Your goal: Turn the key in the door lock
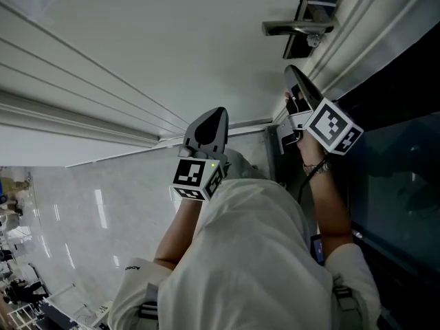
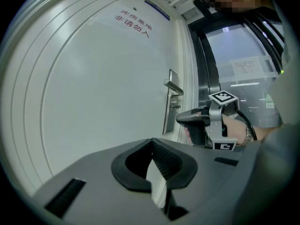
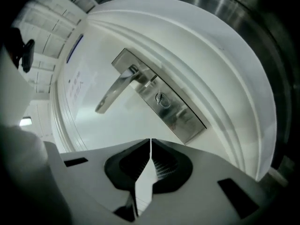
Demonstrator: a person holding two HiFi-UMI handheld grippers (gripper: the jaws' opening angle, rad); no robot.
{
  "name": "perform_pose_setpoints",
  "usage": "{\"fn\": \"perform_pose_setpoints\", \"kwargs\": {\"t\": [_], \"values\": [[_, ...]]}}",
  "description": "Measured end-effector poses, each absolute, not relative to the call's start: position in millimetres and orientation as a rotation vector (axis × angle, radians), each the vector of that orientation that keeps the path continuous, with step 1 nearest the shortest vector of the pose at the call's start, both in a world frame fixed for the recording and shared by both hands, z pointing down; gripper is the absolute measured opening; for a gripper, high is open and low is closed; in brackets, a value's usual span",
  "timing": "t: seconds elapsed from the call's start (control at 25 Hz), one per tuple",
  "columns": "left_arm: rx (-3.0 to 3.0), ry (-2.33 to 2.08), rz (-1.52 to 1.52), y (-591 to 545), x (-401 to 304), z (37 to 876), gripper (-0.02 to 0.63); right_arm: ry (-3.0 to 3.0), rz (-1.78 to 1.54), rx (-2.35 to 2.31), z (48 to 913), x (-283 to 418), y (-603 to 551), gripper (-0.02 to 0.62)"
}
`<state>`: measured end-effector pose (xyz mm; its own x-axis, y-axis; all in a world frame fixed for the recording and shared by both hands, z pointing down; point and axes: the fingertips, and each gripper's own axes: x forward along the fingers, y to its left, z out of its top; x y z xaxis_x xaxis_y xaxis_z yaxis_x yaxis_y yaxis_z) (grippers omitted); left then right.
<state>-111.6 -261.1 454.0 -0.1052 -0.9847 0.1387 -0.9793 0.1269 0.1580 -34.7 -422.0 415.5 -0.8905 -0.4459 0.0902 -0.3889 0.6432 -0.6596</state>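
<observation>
A white door (image 1: pixel 172 53) carries a steel lock plate (image 3: pixel 180 116) with a lever handle (image 3: pixel 115 90) and a round lock cylinder (image 3: pixel 161 99) below it; a small key stub (image 2: pixel 176 107) sticks out of the cylinder. My right gripper (image 3: pixel 150 142) is shut with nothing between its jaws. It points level at the plate, a short way off and just below the cylinder, as the head view also shows for the right gripper (image 1: pixel 292 71) under the handle (image 1: pixel 299 27). My left gripper (image 2: pixel 152 142) is shut and empty, held back from the door, left of the right one.
A dark metal frame and glass panel (image 2: pixel 243 64) stand right of the door. Red print (image 2: pixel 133 22) and a blue sign (image 2: pixel 157 9) sit high on the door. A glossy floor (image 1: pixel 82 218) lies at lower left of the head view, and my own body (image 1: pixel 254 267) fills the bottom middle.
</observation>
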Motion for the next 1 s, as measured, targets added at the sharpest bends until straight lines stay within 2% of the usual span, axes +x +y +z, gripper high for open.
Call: {"fn": "perform_pose_setpoints", "kwargs": {"t": [0.32, 0.68, 1.0], "values": [[1.929, -2.186, -0.02, -259.3, -113.1, 467.9, 0.009, 3.012, -0.749, -0.796, 458.2, -32.7, -383.2, 0.014], [1.905, -2.192, 0.022, -247.8, -106.9, 491.9, 0.009, 3.21, -0.412, -0.639, 490.4, -41.0, -338.1, 0.006], [1.913, -2.196, 0.097, -239.1, -91.9, 513.5, 0.009, 3.24, -0.5, -0.569, 529.6, -20.3, -308.9, 0.006]]}}
